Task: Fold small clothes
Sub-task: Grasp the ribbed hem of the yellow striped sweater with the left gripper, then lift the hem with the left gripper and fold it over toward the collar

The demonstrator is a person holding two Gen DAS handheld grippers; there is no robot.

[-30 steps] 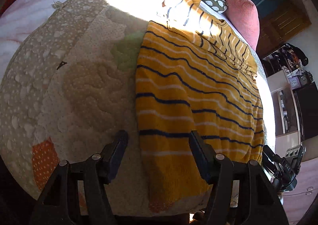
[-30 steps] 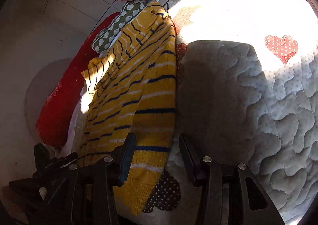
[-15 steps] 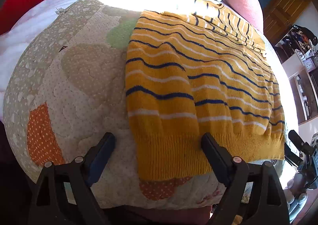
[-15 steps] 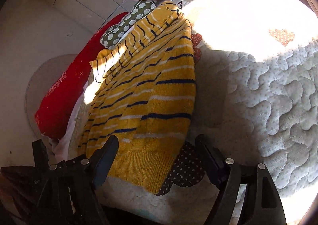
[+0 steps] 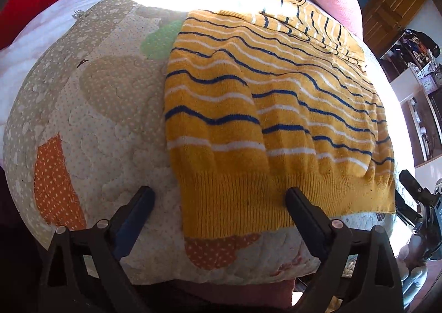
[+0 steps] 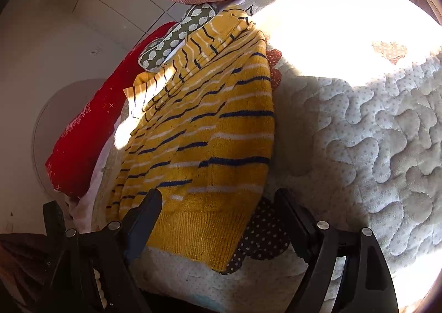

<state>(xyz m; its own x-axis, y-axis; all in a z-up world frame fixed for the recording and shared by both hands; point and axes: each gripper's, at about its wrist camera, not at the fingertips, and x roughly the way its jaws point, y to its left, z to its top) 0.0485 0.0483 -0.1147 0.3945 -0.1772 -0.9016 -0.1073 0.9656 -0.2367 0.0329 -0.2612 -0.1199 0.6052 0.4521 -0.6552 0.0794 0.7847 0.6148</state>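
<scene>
1. Bright sunlight is washing out the far end of the yellow striped sweater (image 5: 276, 108) and part of the quilt (image 5: 105, 108), so the collar area is proving hard to make out; the bed's near edge is running out of view below the tongs.
2. The sweater is lying flat on the quilt, its long axis running near to far, ribbed hem (image 5: 248, 197) facing near, a sleeve folded across its far end.
3. The left tongs (image 5: 218, 202) are gaping wide, holding nothing, straddling the hem's left corner.
4. The right tongs (image 6: 218, 202) are likewise spread wide and empty, framing the hem's right corner (image 6: 221, 230).
</scene>
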